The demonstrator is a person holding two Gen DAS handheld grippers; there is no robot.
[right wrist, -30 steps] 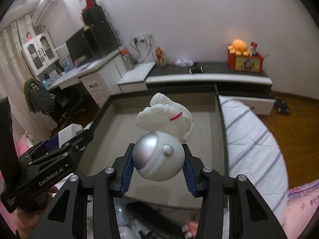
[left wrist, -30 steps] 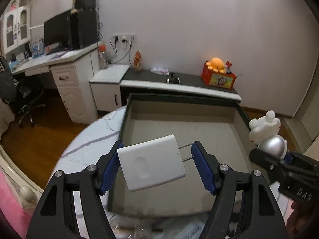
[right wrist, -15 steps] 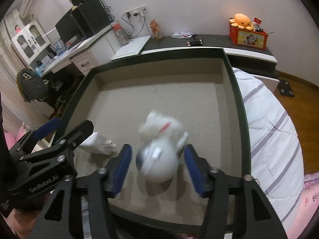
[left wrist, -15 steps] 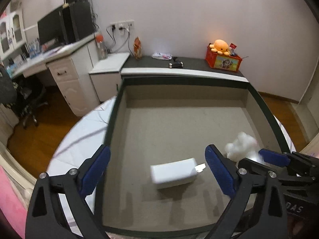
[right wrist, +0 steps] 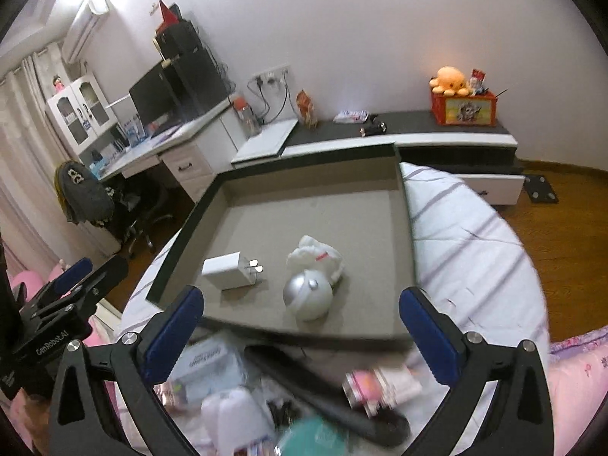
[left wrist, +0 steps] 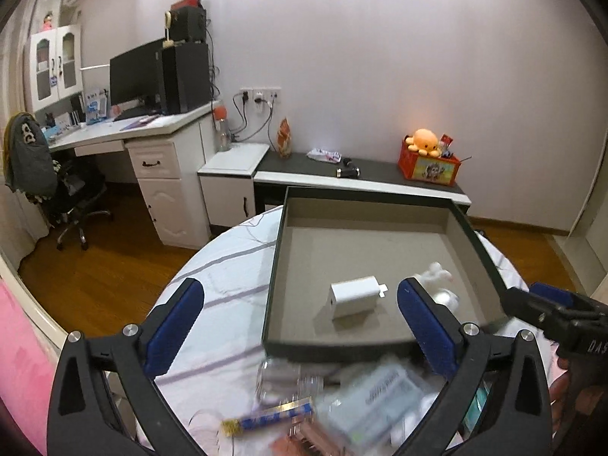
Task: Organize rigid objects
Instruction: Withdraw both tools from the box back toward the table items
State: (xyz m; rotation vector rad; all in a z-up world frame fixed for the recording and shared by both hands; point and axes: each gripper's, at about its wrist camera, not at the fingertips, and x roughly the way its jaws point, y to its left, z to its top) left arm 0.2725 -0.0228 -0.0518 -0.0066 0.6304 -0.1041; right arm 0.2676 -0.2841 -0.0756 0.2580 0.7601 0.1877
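Observation:
A dark box (left wrist: pixel 361 243) with a grey floor rests on the striped cloth. A white plug charger (left wrist: pixel 355 296) lies in it on its side, prongs pointing right. Beside it lies a white astronaut figure (right wrist: pixel 313 281) with a silver helmet. In the left wrist view one finger partly hides the astronaut figure (left wrist: pixel 437 277). My left gripper (left wrist: pixel 298 292) hangs before the box's near wall, its jaws opening wide, with nothing between the pads. My right gripper (right wrist: pixel 300 296) does likewise; its jaws are opening and grip nothing. The charger (right wrist: pixel 228 270) sits left of the astronaut.
Blurred loose items lie just in front of the box: a blue-yellow tube (left wrist: pixel 269 418), a clear packet (left wrist: pixel 380 395), a long black object (right wrist: pixel 323 391), a white bottle (right wrist: pixel 235 418). The striped cloth (right wrist: pixel 467 250) spreads on either side. A desk and chair (left wrist: pixel 72 197) stand at left.
The left gripper let go of the charger and the right let go of the astronaut; both now lie in the box. Both grippers opened wide and drew back, so the loose items show.

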